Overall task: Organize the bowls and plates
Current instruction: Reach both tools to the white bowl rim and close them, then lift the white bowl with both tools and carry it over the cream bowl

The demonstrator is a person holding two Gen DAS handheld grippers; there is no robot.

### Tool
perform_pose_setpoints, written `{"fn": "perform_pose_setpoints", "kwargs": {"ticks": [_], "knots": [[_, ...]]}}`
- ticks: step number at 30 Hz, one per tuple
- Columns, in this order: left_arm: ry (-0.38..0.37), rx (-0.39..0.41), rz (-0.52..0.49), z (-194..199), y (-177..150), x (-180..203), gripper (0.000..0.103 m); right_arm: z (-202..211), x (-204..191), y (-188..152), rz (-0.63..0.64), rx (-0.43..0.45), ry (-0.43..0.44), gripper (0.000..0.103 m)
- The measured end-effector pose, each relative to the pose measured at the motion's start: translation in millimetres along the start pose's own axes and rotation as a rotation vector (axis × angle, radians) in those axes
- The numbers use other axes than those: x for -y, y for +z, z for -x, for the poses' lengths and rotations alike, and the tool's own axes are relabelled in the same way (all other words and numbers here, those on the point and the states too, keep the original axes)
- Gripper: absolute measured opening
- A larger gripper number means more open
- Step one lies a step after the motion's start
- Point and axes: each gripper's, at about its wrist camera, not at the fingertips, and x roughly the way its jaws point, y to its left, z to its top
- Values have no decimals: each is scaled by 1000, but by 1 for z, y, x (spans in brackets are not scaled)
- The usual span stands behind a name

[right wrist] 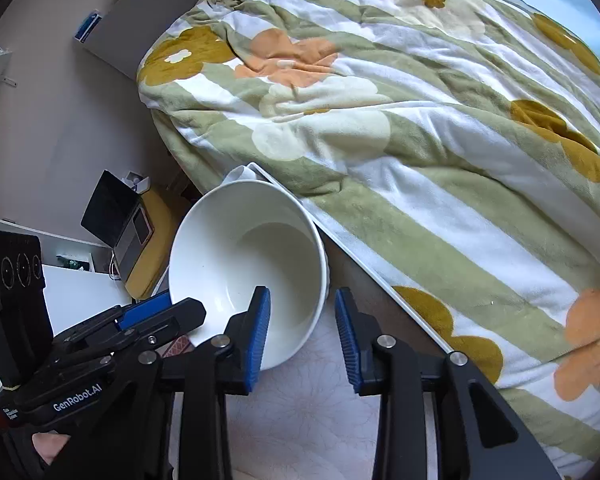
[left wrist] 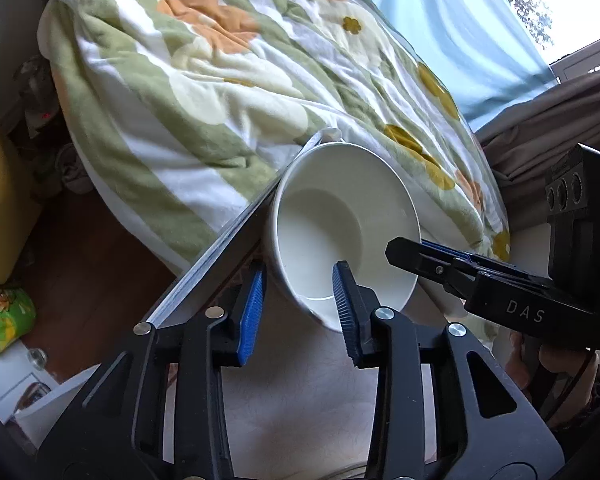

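Note:
A white bowl (left wrist: 340, 232) stands on a pale table (left wrist: 300, 400) near its far edge; it also shows in the right wrist view (right wrist: 244, 268). My left gripper (left wrist: 300, 300) is open, its jaws straddling the bowl's near rim, one pad inside, one outside. My right gripper (right wrist: 302, 328) is open too, its left pad (right wrist: 260, 328) inside the bowl's rim and its right pad outside. The right gripper (left wrist: 440, 264) shows in the left view at the bowl's right side. The left gripper (right wrist: 160, 316) shows in the right view at the bowl's left.
A bed with a green, white and orange flowered blanket (right wrist: 420, 140) lies just past the table's edge (right wrist: 360, 256). A laptop (right wrist: 112, 216) stands on a yellow surface at left. A blue curtain (left wrist: 452, 32) and window are at far right.

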Motion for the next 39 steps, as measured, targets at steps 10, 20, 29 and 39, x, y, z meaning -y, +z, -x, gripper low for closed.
{"fn": "perform_pose_setpoints", "kwargs": {"ticks": [10,20,29,39], "knots": [[32,6,-26,-3,1,-4,17,-14,7,7,-11,-7,-5,11],[66,41,-106,17,-6,15,17,-4,6,-6,-24,43,7,11],[50,100,-208,76,-39,62,17,56,-1,-48,-58,162,25,11],[-64,89,-374,142,-143,150,17,173,8,-173,-157,338,-22,11]]}}
